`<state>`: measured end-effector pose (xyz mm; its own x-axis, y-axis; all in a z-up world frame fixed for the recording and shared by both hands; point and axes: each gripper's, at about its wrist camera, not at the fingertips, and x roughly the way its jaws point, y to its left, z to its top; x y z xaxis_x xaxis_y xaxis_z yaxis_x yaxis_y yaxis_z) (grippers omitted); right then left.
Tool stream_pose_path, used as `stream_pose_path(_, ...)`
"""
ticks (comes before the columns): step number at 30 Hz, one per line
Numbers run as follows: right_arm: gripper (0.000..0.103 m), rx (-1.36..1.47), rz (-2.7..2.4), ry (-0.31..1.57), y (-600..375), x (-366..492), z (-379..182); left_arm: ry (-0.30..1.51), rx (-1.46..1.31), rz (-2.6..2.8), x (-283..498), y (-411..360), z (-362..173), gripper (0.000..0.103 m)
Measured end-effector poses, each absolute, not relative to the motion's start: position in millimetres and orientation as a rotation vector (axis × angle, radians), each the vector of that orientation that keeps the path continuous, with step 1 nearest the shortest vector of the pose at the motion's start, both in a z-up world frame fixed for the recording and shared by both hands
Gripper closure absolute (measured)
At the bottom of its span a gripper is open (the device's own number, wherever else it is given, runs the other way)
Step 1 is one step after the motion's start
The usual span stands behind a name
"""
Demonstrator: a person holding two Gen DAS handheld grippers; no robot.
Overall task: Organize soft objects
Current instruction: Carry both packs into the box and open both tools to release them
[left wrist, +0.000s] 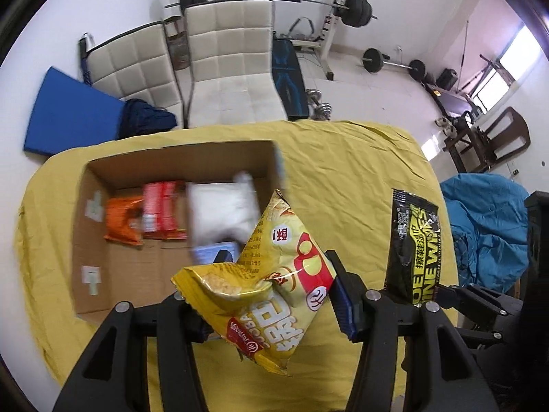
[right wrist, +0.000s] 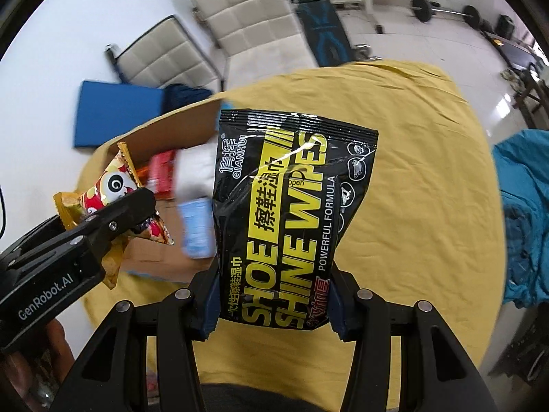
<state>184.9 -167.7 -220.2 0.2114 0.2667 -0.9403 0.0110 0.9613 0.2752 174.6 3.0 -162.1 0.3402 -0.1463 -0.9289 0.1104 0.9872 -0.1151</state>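
The left hand-held gripper (left wrist: 271, 295) was clamped on a yellow chip bag (left wrist: 267, 288), its blue pads pressing the crumpled pack from both sides. The bag hung in the air above the yellow cloth (left wrist: 343, 178) covering the tabletop, just beside the near right corner of an open cardboard box (left wrist: 92, 240). From the right wrist view the same bag (right wrist: 113, 202) showed at the left, pinched in the left hand-held gripper (right wrist: 113, 219), with the box (right wrist: 164, 137) behind it.

The right hand-held gripper (right wrist: 271, 305) was clenched on a black and yellow pack of shoe wipes (right wrist: 284, 213), gripping its lower end so the pack stood upward in front of the camera, held clear of the cloth (right wrist: 411, 206). In the left wrist view that pack (left wrist: 411, 243) stood to the right of the chip bag, apart from it, and outside the box.

Inside the box lay an orange packet (left wrist: 123, 219) at the left, a red packet (left wrist: 163, 209) touching it, a white soft bundle (left wrist: 223, 213) to the right of the red one, and a pale blue packet (left wrist: 212, 254) nearer the camera. The contents were blurred.

Behind the tabletop stood two cream padded chairs (left wrist: 226, 65), a blue mat (left wrist: 68, 113) leaning on the wall, and a barbell rack (left wrist: 339, 10).
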Motion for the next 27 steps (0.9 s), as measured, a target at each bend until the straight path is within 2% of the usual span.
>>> stream_pose_path(7,0.05,0.251,0.318,1.402,-63.2,192.9,-233.6,1.29,-0.117,-0.084,185.1,107.9,-177.1,0.052)
stream_pose_path(12,0.05,0.24,0.385,1.462,1.6,204.4,-266.6,1.384,-0.181,-0.029,200.3,168.1,-218.4,0.052)
stream_pose_path(20,0.05,0.216,0.387,1.555,60.6,219.5,-336.1,1.544,-0.202,-0.056,221.2,201.7,-289.9,0.051)
stream_pose_path(27,0.05,0.194,0.378,1.614,75.9,233.9,-380.6,1.634,-0.191,-0.078,231.7,208.1,-329.5,0.05)
